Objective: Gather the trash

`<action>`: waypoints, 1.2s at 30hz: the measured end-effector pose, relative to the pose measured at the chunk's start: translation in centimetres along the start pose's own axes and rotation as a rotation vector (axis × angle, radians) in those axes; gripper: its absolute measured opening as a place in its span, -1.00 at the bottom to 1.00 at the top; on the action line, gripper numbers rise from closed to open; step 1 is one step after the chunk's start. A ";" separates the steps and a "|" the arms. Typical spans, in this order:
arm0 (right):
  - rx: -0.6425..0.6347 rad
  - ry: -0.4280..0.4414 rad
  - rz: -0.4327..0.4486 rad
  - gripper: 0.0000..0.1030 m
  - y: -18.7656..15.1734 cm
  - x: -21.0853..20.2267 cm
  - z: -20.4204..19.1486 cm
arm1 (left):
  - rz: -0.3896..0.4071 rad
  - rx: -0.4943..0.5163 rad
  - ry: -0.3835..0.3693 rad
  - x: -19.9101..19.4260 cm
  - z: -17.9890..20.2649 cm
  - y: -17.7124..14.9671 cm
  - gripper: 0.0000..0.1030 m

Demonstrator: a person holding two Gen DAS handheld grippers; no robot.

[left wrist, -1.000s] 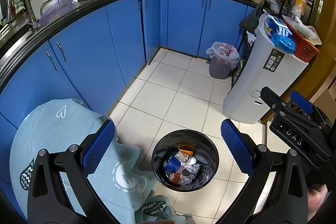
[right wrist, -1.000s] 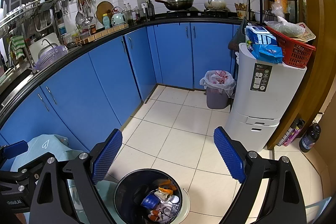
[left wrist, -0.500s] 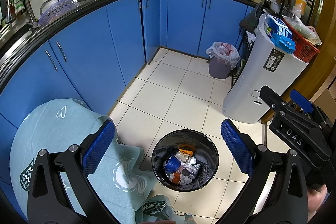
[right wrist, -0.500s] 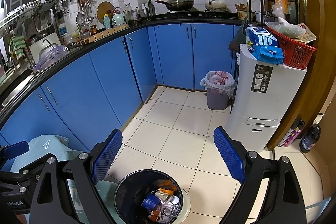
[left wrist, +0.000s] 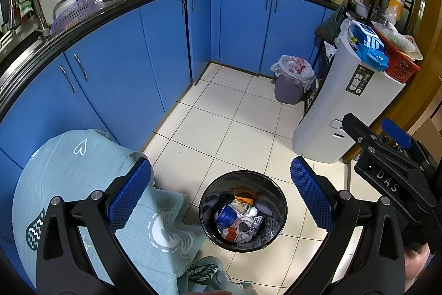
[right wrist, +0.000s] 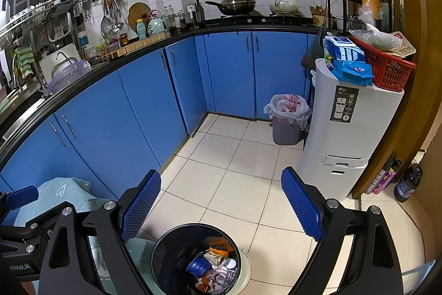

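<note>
Trash bin (right wrist: 176, 261) bottom cropped; contents jumbled; both grippers empty.

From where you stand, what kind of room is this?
A home kitchen, most likely: a wok and pot sit on a stove, blue cabinets line the walls, and utensils hang near the sink.

Two hand-held grippers, each of black angular frames with triangular cut-outs and silver round-headed screws at the joints. Left gripper (left wrist: 221, 192) and right gripper (right wrist: 221, 205) alike: fingers (left wrist: 129, 192) faced with blue pads of fine dimpled texture. White "DAS" lettering on the right unit's side; on the left unit's flank, pale lettering, perhaps "nRobot.AI". Blue tab atop each body.
</note>
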State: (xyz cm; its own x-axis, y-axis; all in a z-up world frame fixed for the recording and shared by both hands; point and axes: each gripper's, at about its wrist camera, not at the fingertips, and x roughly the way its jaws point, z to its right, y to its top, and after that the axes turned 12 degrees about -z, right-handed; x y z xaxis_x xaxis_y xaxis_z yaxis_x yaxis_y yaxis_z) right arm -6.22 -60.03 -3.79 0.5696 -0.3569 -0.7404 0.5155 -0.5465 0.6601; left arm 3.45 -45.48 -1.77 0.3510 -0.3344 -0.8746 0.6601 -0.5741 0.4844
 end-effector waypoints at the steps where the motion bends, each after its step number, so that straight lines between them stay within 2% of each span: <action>1: 0.000 0.000 -0.001 0.68 0.0 0.0 0.0 | -0.001 0.000 0.000 0.0 -0.1 0.0 0.93; 36: -0.003 0.002 -0.002 0.68 0.1 0.0 -0.3 | -0.004 -0.004 -0.003 -0.1 0.1 -0.1 0.93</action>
State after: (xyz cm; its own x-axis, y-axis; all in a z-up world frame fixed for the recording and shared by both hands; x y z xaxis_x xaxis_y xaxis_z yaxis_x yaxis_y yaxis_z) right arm -5.98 -59.86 -3.66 0.5699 -0.3541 -0.7415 0.5185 -0.5450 0.6589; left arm 3.29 -45.48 -1.76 0.3462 -0.3346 -0.8765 0.6643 -0.5723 0.4808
